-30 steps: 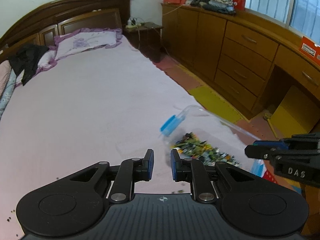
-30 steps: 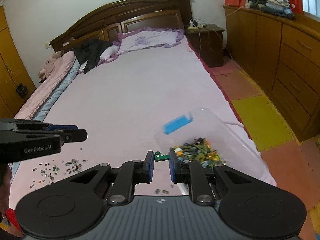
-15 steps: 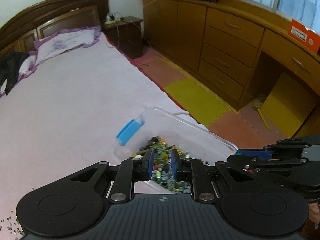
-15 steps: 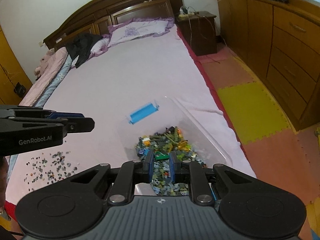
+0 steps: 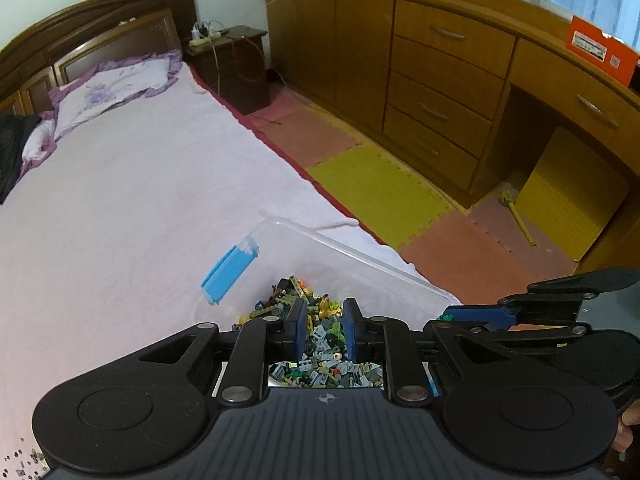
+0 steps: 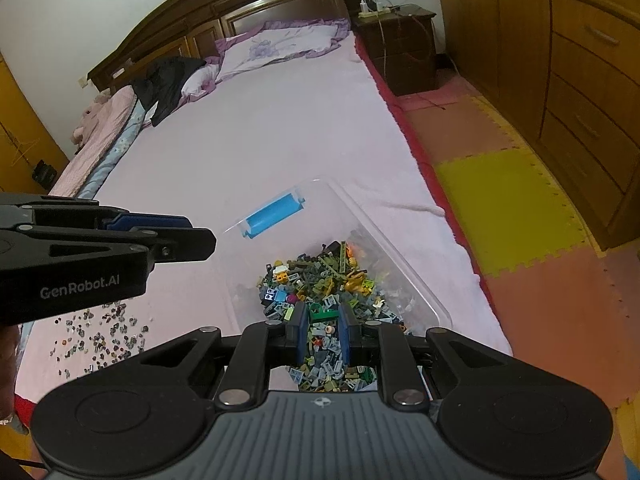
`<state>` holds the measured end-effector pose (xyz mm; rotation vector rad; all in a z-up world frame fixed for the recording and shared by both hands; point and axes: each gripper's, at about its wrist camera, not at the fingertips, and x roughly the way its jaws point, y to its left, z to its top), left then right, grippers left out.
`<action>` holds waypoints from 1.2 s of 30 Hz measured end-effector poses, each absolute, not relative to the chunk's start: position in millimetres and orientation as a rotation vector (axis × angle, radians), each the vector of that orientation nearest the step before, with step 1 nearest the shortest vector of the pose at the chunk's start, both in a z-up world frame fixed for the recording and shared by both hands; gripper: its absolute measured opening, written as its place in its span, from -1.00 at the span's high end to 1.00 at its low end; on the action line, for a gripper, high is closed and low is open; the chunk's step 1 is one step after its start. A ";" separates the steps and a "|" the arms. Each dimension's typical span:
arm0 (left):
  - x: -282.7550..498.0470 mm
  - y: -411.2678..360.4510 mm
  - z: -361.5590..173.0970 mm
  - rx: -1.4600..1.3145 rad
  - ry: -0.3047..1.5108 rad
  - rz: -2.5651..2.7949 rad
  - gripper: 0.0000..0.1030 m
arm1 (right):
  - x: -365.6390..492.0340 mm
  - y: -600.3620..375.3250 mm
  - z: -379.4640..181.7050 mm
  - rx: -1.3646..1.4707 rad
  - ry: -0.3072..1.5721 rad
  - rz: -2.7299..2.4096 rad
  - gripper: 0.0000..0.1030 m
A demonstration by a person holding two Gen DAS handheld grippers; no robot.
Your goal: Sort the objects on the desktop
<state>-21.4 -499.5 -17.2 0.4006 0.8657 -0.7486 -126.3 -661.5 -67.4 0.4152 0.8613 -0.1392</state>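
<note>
A clear plastic bin [image 5: 360,256] [image 6: 384,248] with a blue latch [image 5: 230,268] [image 6: 274,216] sits on the bed's right edge. It holds a heap of small toy bricks [image 5: 288,300] [image 6: 320,276]. My right gripper [image 6: 323,320] hovers over the heap, shut on a small green brick [image 6: 322,314]; from the left wrist its tips [image 5: 436,320] show at the bin's right rim. My left gripper [image 5: 325,320] [image 6: 200,236] hangs above the bin's near-left side, a narrow gap between its pads and nothing in it.
Several tiny loose pieces [image 6: 100,336] lie scattered on the pink sheet left of the bin. The bed's edge drops to foam floor mats [image 6: 508,208] on the right. A wooden dresser [image 5: 440,80] lines the far wall. Pillows [image 6: 280,44] lie at the headboard.
Both grippers have moved forward and right, from beside the bin to above the brick heap. The green brick stays in the right gripper. Finger gaps look unchanged.
</note>
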 end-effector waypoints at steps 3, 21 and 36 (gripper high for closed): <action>-21.8 -496.4 -16.5 0.399 0.868 -0.741 0.55 | -122.8 -660.5 -68.2 0.408 0.861 -0.131 0.67; -24.8 -364.5 -120.6 0.271 1.161 -0.319 0.14 | -105.1 -638.1 -115.3 0.384 0.984 -0.060 0.66; 12.4 -352.6 -228.9 0.208 1.229 -0.209 0.15 | -92.6 -627.6 -140.3 0.366 1.042 -0.048 0.65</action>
